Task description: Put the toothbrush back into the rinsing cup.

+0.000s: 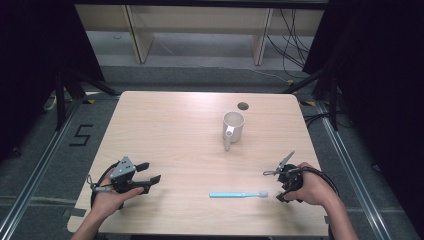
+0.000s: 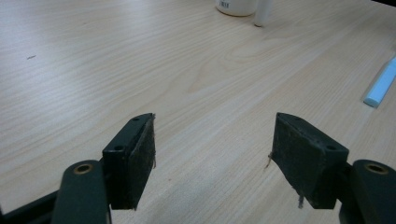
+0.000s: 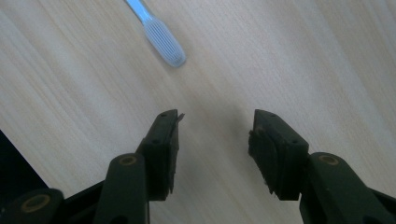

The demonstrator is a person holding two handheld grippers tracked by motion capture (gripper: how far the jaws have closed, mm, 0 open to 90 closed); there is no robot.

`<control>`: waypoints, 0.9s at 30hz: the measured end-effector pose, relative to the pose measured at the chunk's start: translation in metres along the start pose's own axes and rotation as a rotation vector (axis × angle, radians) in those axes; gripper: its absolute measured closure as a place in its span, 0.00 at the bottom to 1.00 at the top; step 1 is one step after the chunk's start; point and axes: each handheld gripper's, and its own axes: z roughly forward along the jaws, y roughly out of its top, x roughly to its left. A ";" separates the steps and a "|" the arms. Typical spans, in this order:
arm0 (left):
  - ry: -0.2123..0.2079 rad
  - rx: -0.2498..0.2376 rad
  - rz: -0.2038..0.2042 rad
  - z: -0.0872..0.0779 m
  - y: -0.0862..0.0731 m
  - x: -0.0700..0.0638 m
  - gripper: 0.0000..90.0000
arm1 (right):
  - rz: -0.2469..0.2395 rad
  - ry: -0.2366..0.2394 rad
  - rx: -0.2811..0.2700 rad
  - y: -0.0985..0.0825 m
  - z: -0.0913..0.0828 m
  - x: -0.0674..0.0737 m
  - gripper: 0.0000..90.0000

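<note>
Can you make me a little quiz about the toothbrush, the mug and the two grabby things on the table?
1. True or false: the blue toothbrush lies flat on the wooden table.
2. Which gripper is nearer the toothbrush's bristle end? A) left gripper B) right gripper
3. Fill in: the white mug stands upright with its handle pointing toward the ____ edge of the table.

Key:
1. True; nothing is lifting it.
2. B; the right gripper's jaws are apart with only bare table between them, and the bristles lie just beyond them.
3. Near, the person's side.
</note>
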 end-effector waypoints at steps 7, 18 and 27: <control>0.000 0.001 0.004 -0.001 0.000 0.000 0.33 | -0.084 -0.006 0.041 0.010 -0.002 0.000 0.61; -0.002 -0.001 0.005 0.000 0.001 -0.001 0.33 | -0.164 0.003 0.080 0.027 0.003 0.007 0.62; -0.004 0.000 0.002 0.001 0.000 -0.002 0.33 | -0.230 -0.001 0.100 0.047 0.007 0.018 0.63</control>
